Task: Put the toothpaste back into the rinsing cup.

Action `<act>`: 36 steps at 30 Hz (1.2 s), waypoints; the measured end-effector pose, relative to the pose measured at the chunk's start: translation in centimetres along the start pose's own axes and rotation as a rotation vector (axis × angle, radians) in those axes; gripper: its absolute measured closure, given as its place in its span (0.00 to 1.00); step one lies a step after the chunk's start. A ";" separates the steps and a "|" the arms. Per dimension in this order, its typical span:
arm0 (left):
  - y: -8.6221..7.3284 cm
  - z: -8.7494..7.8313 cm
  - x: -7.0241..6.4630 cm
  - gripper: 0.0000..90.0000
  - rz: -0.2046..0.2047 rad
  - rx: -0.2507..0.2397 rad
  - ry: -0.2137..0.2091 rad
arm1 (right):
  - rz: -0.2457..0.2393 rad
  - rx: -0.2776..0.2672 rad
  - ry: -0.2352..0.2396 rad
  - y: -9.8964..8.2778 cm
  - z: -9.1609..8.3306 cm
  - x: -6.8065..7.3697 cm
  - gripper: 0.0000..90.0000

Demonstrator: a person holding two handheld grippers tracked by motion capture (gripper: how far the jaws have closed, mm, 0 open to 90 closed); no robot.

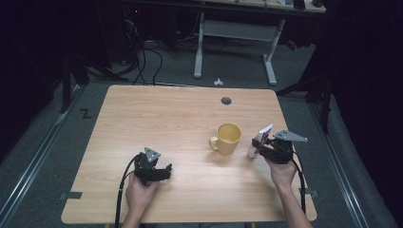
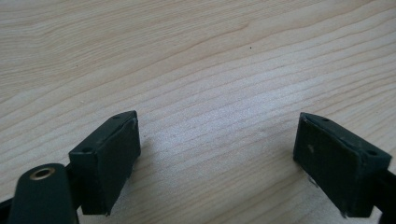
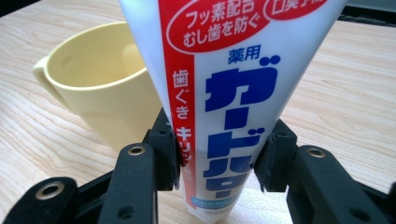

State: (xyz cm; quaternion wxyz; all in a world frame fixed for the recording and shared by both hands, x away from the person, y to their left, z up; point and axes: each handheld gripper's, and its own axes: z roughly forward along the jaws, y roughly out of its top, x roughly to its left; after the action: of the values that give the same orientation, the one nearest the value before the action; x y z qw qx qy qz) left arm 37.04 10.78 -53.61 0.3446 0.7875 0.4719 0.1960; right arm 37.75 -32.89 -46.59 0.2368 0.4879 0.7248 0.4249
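Right hand-held gripper clamps toothpaste tube just beside mug

the left gripper looks down along its own two black jaws, which stand wide apart with nothing between them. beneath lies the bare light wooden tabletop, its grain running in long, gently slanting lines. a brass-coloured eyelet sits on the arm at the lower left (beside the near jaw).
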 end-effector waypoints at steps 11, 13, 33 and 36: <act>0.0 0.0 0.0 0.17 0.000 0.000 0.000 | -0.032 -0.022 0.010 0.6 -1.5 0.4 0.64; 0.0 0.0 0.0 0.17 0.000 0.000 0.000 | -0.038 -0.024 0.012 0.7 -1.8 0.5 0.64; 0.0 0.0 0.0 0.17 0.000 0.000 0.000 | -0.077 -0.066 0.063 2.6 -3.9 1.6 0.64; 0.0 0.0 0.0 0.17 0.000 0.000 0.000 | -0.081 -0.073 0.077 3.0 -4.1 1.8 0.64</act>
State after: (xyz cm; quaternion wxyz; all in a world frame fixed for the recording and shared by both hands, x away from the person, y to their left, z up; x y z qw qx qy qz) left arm 37.04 10.78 -53.61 0.3448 0.7873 0.4721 0.1960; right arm 35.41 -32.35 -41.77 0.2433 0.4326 0.7364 0.4597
